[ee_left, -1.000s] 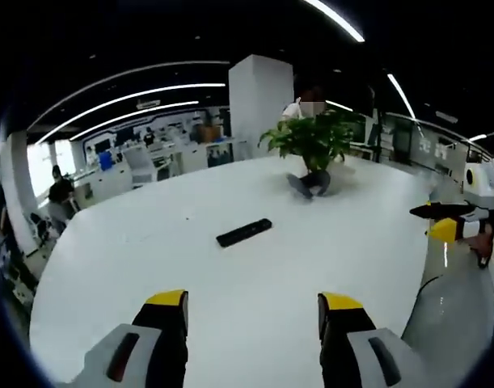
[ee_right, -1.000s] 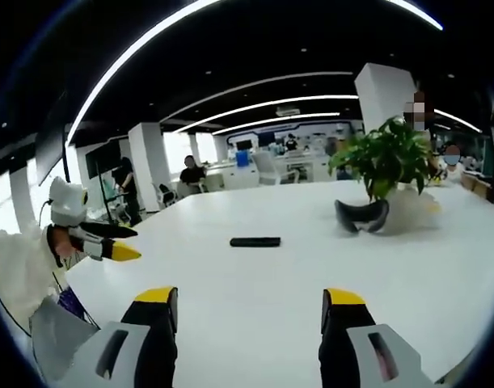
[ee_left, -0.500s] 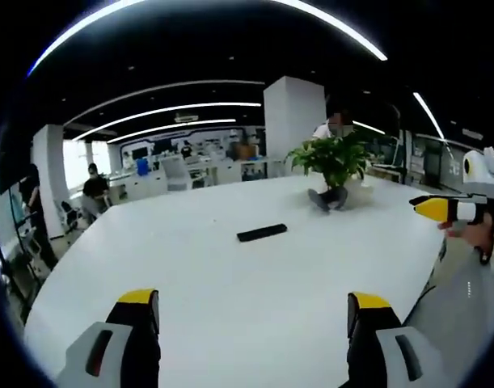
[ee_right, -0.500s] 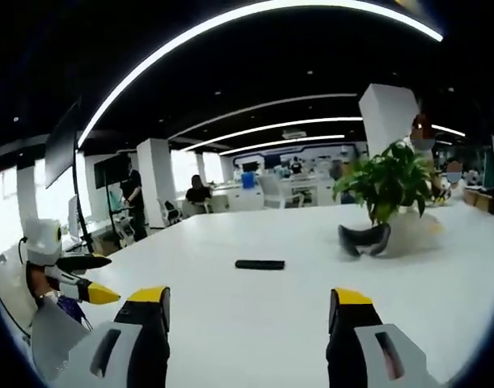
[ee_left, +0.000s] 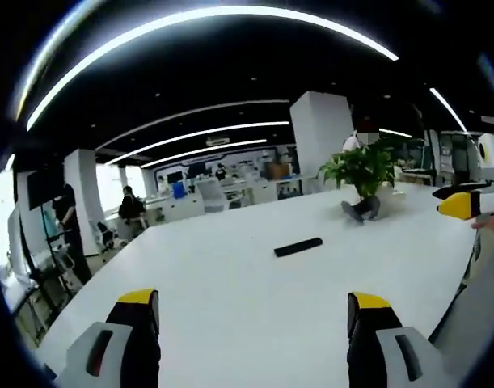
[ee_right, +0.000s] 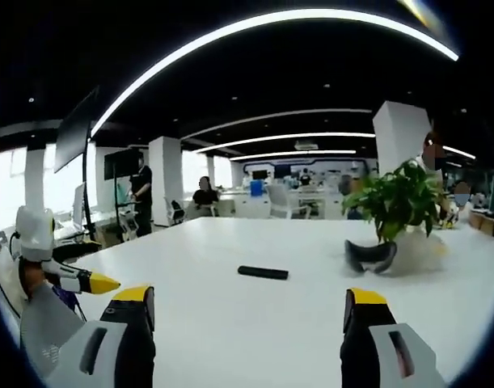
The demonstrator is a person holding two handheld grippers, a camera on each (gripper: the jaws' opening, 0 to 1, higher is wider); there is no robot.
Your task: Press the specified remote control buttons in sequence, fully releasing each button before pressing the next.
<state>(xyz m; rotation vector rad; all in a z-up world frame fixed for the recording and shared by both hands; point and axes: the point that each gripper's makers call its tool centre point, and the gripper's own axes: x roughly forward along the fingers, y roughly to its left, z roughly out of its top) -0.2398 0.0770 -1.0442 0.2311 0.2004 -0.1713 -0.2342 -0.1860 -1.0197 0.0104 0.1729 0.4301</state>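
Observation:
A slim black remote control (ee_left: 298,247) lies flat near the middle of the big white table (ee_left: 230,283); it also lies in the right gripper view (ee_right: 263,272). My left gripper (ee_left: 253,303) is open, held well short of the remote above the table's near edge. My right gripper (ee_right: 249,299) is open too, likewise far back from the remote. The left gripper's yellow tip (ee_right: 97,283) comes in from the left of the right gripper view. The right gripper's yellow tip (ee_left: 461,204) enters the left gripper view from the right.
A potted green plant (ee_right: 400,202) stands at the table's far side with a dark curved headset-like thing (ee_right: 370,256) at its foot. Behind are a white pillar (ee_left: 322,133), desks, chairs and several people.
Both views have tipped upward and swung, so the table sits lower and more ceiling shows. Both grippers' jaws stand wider apart than a second ago. The remote has not moved on the table.

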